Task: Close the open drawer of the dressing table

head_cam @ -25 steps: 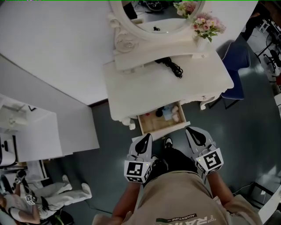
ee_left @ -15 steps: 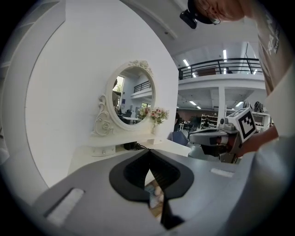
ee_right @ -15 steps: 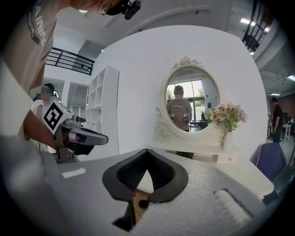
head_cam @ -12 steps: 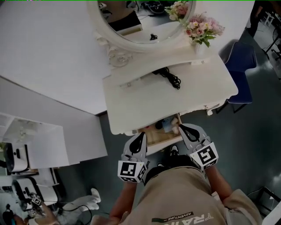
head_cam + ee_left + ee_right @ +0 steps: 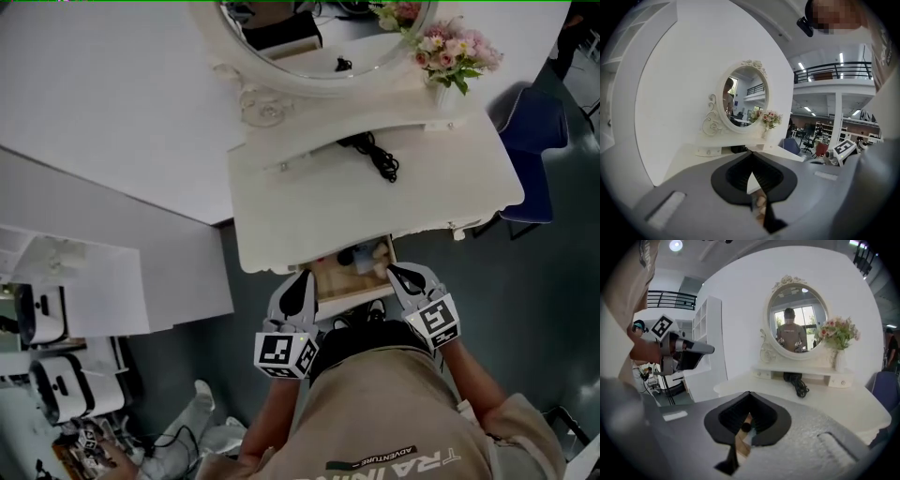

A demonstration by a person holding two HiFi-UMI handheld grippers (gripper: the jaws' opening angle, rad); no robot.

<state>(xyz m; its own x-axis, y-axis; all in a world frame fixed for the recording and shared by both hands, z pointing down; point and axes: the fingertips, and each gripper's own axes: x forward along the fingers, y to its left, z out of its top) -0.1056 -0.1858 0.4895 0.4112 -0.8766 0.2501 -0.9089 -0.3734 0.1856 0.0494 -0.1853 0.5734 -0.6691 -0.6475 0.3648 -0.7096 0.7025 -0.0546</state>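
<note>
The white dressing table [image 5: 375, 202] fills the middle of the head view. Its wooden drawer [image 5: 349, 277] sticks out a short way from the front edge, with small items inside. My left gripper [image 5: 302, 279] is shut, its tips at the left end of the drawer front [image 5: 354, 299]. My right gripper [image 5: 397, 273] is also shut and sits at the right end. In the left gripper view the left gripper [image 5: 751, 157] has its jaws meeting, with drawer contents seen below the tips. The right gripper [image 5: 749, 394] looks the same in its own view.
An oval mirror [image 5: 309, 42], a vase of pink flowers [image 5: 455, 52] and a black cable [image 5: 375, 155] stand on the table top. A blue chair [image 5: 539, 141] is on the right. A white wall panel [image 5: 103, 122] and a cabinet [image 5: 84, 281] lie on the left.
Both grippers have moved forward against the drawer front. The drawer has slid further under the table top, so less of it shows.
</note>
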